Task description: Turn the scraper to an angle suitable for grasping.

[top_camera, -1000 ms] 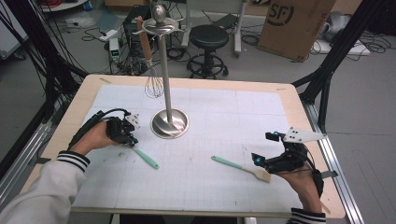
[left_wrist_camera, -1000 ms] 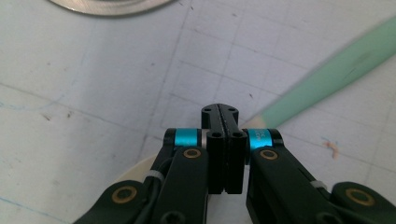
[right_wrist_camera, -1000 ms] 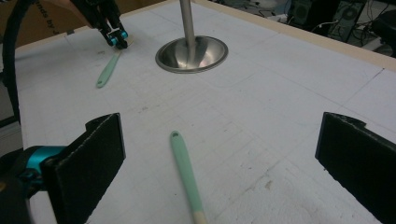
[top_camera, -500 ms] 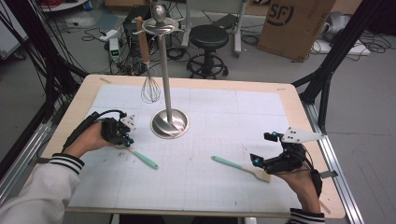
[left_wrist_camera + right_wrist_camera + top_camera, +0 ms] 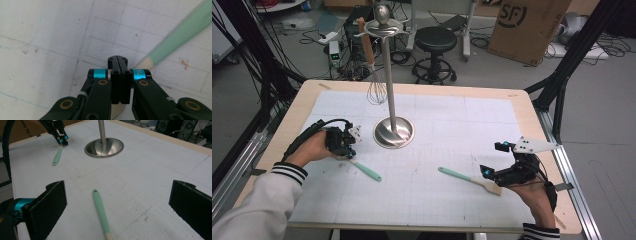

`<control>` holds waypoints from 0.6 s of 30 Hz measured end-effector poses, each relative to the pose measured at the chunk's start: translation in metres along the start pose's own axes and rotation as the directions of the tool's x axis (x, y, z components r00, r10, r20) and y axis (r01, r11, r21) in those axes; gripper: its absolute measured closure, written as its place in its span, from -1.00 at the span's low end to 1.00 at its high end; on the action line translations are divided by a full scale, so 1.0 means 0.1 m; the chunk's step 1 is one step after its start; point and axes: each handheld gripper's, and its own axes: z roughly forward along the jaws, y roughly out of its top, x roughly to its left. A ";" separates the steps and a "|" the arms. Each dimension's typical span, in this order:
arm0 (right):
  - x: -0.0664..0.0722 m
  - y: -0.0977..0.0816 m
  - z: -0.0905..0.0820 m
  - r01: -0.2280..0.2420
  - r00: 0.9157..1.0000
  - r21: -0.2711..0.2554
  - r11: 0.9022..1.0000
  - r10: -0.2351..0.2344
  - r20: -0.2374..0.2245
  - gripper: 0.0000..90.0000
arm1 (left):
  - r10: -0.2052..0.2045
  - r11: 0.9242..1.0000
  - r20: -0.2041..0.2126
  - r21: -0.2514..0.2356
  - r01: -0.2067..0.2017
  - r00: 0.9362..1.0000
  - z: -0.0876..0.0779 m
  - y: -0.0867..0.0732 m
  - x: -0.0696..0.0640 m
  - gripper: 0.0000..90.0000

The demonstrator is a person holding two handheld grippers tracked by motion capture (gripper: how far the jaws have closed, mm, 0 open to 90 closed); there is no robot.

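From above, a table (image 5: 517, 102) covered with a gridded sheet is seen, with a steel stand (image 5: 393, 131) near its middle and a whisk (image 5: 375, 90) hung from the stand's top. The left gripper (image 5: 346, 150) is held low at the wooden end of a green-handled spatula (image 5: 364, 170); the right gripper (image 5: 488, 173) is set at the wooden blade of a second spatula (image 5: 469, 180). In the left gripper view, the jaws are pressed together with nothing between them, and the first spatula (image 5: 180, 35) is seen just beside them on the sheet. In the right gripper view, the jaws are spread wide, the second spatula (image 5: 102, 215) lying between them untouched, its handle pointed towards the stand (image 5: 104, 147)
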 end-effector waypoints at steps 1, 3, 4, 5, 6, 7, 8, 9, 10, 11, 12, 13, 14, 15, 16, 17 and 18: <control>0.00 0.00 0.00 0.000 1.000 -0.004 1.000 0.000 0.000 -0.99 | -0.007 1.000 0.004 0.000 0.007 1.000 0.00 -0.01 -0.02 0.99; 0.00 0.00 -0.01 0.000 1.000 -0.005 1.000 0.000 -0.002 -0.99 | 0.000 1.000 0.009 0.009 0.000 1.000 -0.01 -0.03 -0.04 0.99; 0.00 0.01 -0.01 0.003 1.000 -0.005 1.000 -0.003 -0.003 -0.99 | 0.002 1.000 0.009 0.019 -0.003 1.000 -0.02 -0.05 -0.06 0.99; 0.00 0.01 -0.02 0.002 1.000 -0.007 1.000 -0.002 -0.002 -0.99 | 0.005 1.000 0.011 0.024 -0.005 1.000 -0.03 -0.06 -0.07 0.99; 0.00 0.01 -0.02 0.001 1.000 -0.009 1.000 -0.001 0.000 -0.99 | 0.001 1.000 0.010 0.026 -0.001 1.000 -0.03 -0.07 -0.11 0.99; 0.00 0.01 -0.02 0.005 1.000 -0.009 1.000 -0.005 0.001 -0.99 | 0.008 1.000 0.007 0.030 -0.008 1.000 -0.04 -0.08 -0.12 0.99; 0.01 0.01 -0.02 0.003 1.000 -0.008 1.000 -0.003 -0.001 -0.99 | 0.022 0.999 0.014 0.038 -0.022 1.000 -0.05 -0.10 -0.14 0.99; 0.01 0.01 -0.02 0.004 1.000 -0.008 1.000 -0.004 -0.001 -0.99 | 0.020 0.999 0.018 0.041 -0.021 1.000 -0.06 -0.11 -0.16 0.99; 0.01 0.01 -0.02 0.005 1.000 -0.007 1.000 -0.005 -0.001 -0.99 | 0.015 0.999 0.025 0.032 -0.016 1.000 -0.07 -0.13 -0.19 0.99; 0.01 0.01 -0.02 0.002 1.000 -0.005 1.000 -0.002 -0.002 -0.99 | 0.020 0.999 0.033 0.029 -0.021 0.999 -0.08 -0.15 -0.20 0.99; 0.01 0.02 -0.02 0.005 1.000 -0.006 1.000 -0.005 -0.003 -0.99 | 0.013 1.000 0.039 0.025 -0.014 0.999 -0.08 -0.17 -0.22 0.99; 0.01 0.02 -0.02 0.007 1.000 -0.006 1.000 -0.007 -0.002 -0.99 | 0.009 1.000 0.047 0.025 -0.010 0.999 -0.09 -0.18 -0.24 0.99; 0.02 0.02 -0.02 0.007 1.000 -0.005 1.000 -0.007 -0.001 -0.99 | 0.011 0.999 0.053 0.032 -0.013 0.999 -0.09 -0.19 -0.25 0.99; 0.02 0.02 -0.01 0.009 1.000 -0.006 1.000 -0.009 -0.002 -0.99 | 0.019 0.999 0.062 0.043 -0.022 0.998 -0.10 -0.20 -0.26 0.99; 0.02 0.02 -0.01 0.011 1.000 -0.007 1.000 -0.011 -0.001 -0.99 | 0.010 0.999 0.070 0.034 -0.013 0.997 -0.09 -0.21 -0.28 0.99; 0.03 0.03 -0.01 0.010 1.000 -0.007 1.000 -0.010 -0.002 -0.99 | 0.020 0.999 0.077 0.045 -0.023 0.997 -0.10 -0.21 -0.29 0.99; 0.03 0.03 -0.01 0.011 1.000 -0.008 1.000 -0.011 -0.003 -0.99 | 0.025 0.999 0.087 0.045 -0.028 0.996 -0.10 -0.22 -0.30 0.99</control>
